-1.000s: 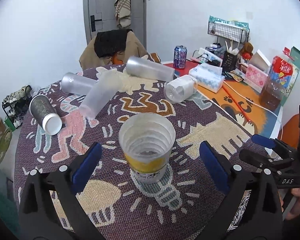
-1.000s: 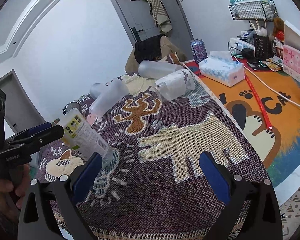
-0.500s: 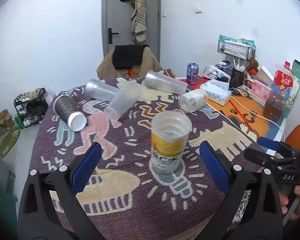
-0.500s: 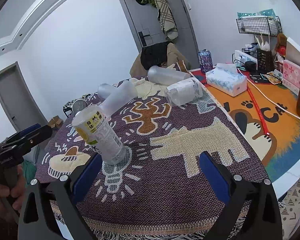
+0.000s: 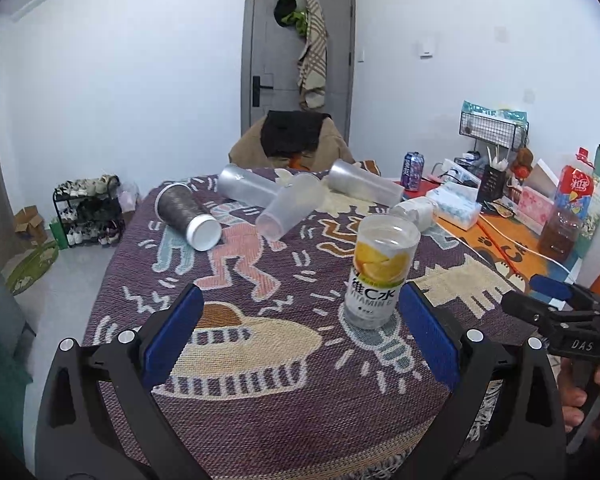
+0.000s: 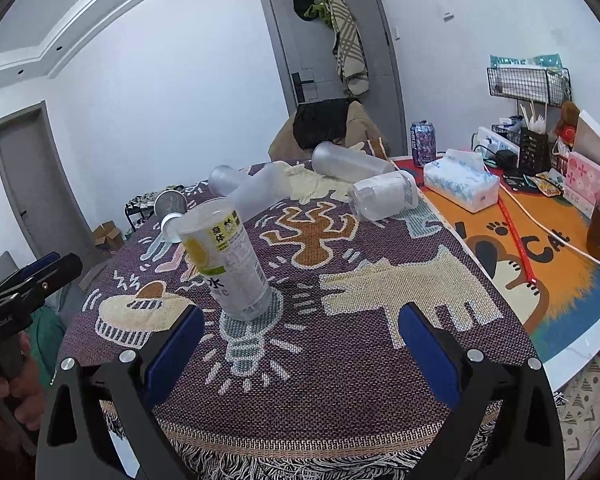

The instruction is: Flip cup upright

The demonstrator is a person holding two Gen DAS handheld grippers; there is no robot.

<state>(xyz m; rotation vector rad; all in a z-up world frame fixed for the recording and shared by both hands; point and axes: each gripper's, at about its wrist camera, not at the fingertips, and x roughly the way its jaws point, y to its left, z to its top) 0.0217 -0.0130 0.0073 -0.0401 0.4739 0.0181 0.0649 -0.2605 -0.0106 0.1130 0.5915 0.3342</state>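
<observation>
Now the cup (image 5: pixel 380 272) with the lemon label stands upright, mouth up, on the light-bulb drawing of the patterned purple tablecloth (image 5: pixel 260 392). The left gripper (image 5: pixel 300 332) hangs low over the near edge of the table, blue pads spread wide with nothing between them; the cup sits just ahead of its right pad, not touching. The right gripper (image 6: pixel 296 340) is spread wide too and holds nothing, and from its camera the cup (image 6: pixel 228 256) rises ahead of its left pad, apart from it.

Further back lie several tumblers on their sides: a dark grey cup (image 5: pixel 186 216) with a white base, a frosted clear cup (image 5: pixel 288 210) leaning across another clear one (image 5: pixel 248 190), a long frosted cup (image 5: pixel 364 188) toward the far edge, and a short clear one (image 6: pixel 384 200) near the cloth's right border. Beyond the cloth, on the orange mat (image 6: pixel 540 264), sit a tissue box (image 6: pixel 460 184) and a purple can (image 6: pixel 423 138).
</observation>
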